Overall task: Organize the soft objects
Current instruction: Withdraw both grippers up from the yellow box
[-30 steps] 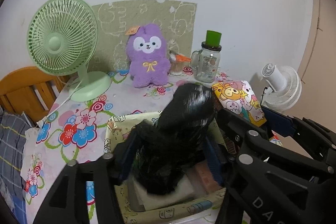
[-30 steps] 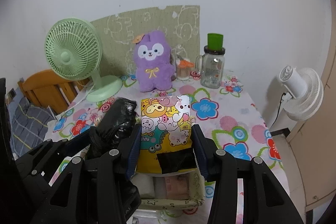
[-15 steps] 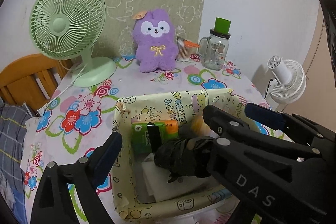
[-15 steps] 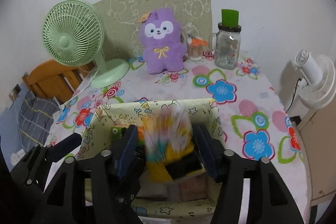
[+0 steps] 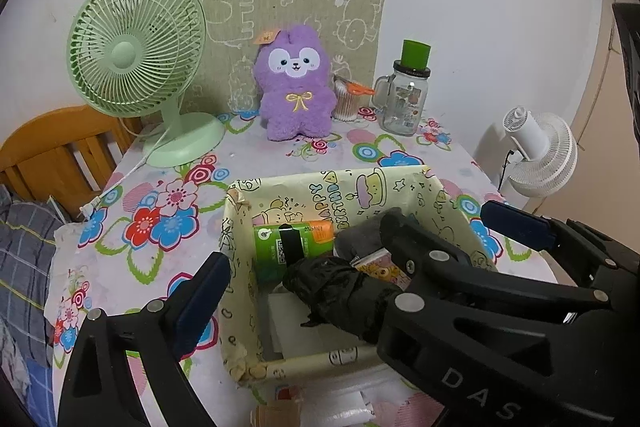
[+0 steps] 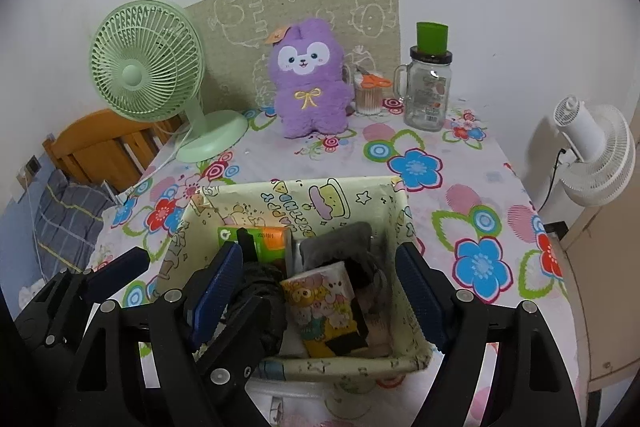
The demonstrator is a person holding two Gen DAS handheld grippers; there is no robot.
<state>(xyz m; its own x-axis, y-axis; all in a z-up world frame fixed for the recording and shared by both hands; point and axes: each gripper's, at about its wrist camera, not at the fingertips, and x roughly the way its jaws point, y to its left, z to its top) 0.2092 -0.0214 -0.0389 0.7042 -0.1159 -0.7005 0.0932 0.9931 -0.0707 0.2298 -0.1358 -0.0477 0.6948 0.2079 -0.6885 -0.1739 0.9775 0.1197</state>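
Observation:
A cream cartoon-print box (image 5: 320, 187) (image 6: 296, 195) sits on the floral table. In it lie a black soft bundle (image 5: 340, 293) (image 6: 260, 291), a yellow cartoon-print pack (image 6: 324, 303) (image 5: 380, 269), a green pack (image 5: 292, 247) (image 6: 252, 239) and a grey soft item (image 6: 336, 245). My left gripper (image 5: 352, 255) is open above the box, with nothing between its jaws. My right gripper (image 6: 316, 287) is open, its jaws wide on either side of the yellow pack and apart from it. A purple plush rabbit (image 5: 296, 87) (image 6: 310, 79) stands at the back.
A green desk fan (image 5: 140, 63) (image 6: 152, 71) stands back left. A glass jar with a green lid (image 5: 406, 91) (image 6: 428, 83) and a cup with orange scissors (image 6: 370, 93) stand back right. A white fan (image 5: 540, 155) (image 6: 596, 155) is off the table's right edge. A wooden chair (image 5: 56, 143) is at the left.
Both grippers have opened. The black bundle left my left gripper and the yellow pack left my right gripper; both now lie in the box.

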